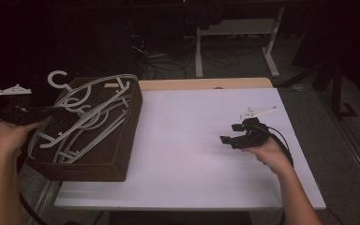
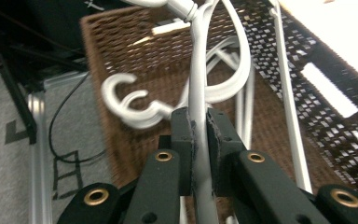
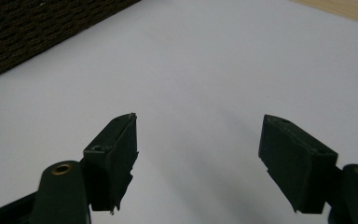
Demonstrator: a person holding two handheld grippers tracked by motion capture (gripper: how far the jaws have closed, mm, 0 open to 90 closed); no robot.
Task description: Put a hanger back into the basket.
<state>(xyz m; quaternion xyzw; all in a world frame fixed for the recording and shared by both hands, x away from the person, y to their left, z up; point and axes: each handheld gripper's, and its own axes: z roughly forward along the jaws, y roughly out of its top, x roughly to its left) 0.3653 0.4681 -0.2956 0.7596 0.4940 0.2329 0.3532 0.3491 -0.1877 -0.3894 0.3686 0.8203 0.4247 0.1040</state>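
Bench (image 1: 192,140): white top, wide and bare across its middle and right.

Basket (image 1: 117,140): dark wicker, on the bench's left end, its near-left corner overhanging the edge. It holds a tangle of white hangers (image 1: 91,117).

Left gripper (image 2: 198,135): jaws closed tight on the stem of one hanger (image 2: 198,84), just below its hook, over the basket's left rim.

Right gripper (image 3: 198,149): jaws wide apart, holding nothing, low over bare bench well right of the basket.

Judged step: pulling a hanger out. Next move likely needs a lift clear of the neighbouring loops, which may snag.
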